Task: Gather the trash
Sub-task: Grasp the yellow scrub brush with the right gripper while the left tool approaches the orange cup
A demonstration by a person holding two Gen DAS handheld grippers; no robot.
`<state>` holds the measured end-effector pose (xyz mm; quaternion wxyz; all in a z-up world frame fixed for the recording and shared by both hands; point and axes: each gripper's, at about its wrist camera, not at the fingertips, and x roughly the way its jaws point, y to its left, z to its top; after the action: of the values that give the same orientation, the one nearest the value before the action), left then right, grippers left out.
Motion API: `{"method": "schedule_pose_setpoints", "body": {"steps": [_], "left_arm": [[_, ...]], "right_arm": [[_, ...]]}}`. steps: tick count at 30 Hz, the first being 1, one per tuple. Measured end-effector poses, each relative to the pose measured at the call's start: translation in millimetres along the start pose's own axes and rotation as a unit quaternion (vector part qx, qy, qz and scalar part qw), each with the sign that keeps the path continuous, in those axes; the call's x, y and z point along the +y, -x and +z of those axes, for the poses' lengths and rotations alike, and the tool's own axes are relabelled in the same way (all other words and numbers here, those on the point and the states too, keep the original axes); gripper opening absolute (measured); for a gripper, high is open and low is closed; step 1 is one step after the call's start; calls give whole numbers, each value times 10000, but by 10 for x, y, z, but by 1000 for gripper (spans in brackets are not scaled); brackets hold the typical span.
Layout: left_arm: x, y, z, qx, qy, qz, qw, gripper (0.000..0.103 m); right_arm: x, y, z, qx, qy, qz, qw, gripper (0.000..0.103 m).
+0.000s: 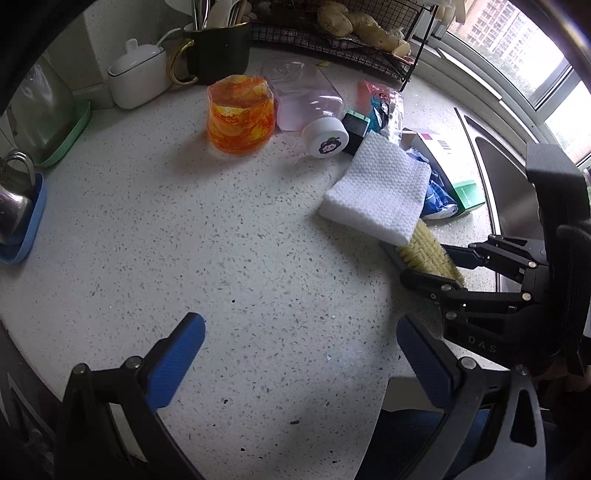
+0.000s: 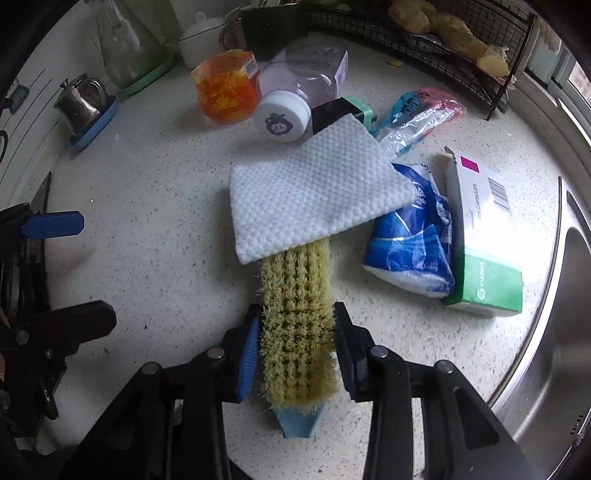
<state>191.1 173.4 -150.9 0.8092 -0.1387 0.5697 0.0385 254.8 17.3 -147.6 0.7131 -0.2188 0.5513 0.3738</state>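
Note:
A yellow-bristled scrub brush (image 2: 299,325) with a blue base lies on the speckled counter, its far end under a white textured cloth (image 2: 314,199). My right gripper (image 2: 295,343) is shut on the brush, one pad on each side; it also shows in the left wrist view (image 1: 436,266). My left gripper (image 1: 299,350) is open and empty over bare counter. Trash lies beyond: a blue crumpled wrapper (image 2: 413,243), a white-green carton (image 2: 484,236), a clear pink-blue wrapper (image 2: 417,118), an orange jar (image 2: 225,88), a pink bottle (image 2: 295,81) on its side.
A steel sink (image 2: 554,332) lies to the right. A wire rack (image 2: 424,33) with ginger stands at the back. A black mug (image 1: 218,48), a white sugar bowl (image 1: 136,74), a glass jug (image 1: 40,107) and a steel pot (image 2: 79,103) line the back left.

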Motion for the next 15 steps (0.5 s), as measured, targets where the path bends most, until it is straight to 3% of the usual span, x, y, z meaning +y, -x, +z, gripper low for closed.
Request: {"method": "schedule_pose_setpoints", "body": {"steps": [15], "left_arm": [[-91,183,229,-190,-168,-30,9997,103]], "right_arm": [[-419,825,-472,-438,-486,74,9978,35]]}}
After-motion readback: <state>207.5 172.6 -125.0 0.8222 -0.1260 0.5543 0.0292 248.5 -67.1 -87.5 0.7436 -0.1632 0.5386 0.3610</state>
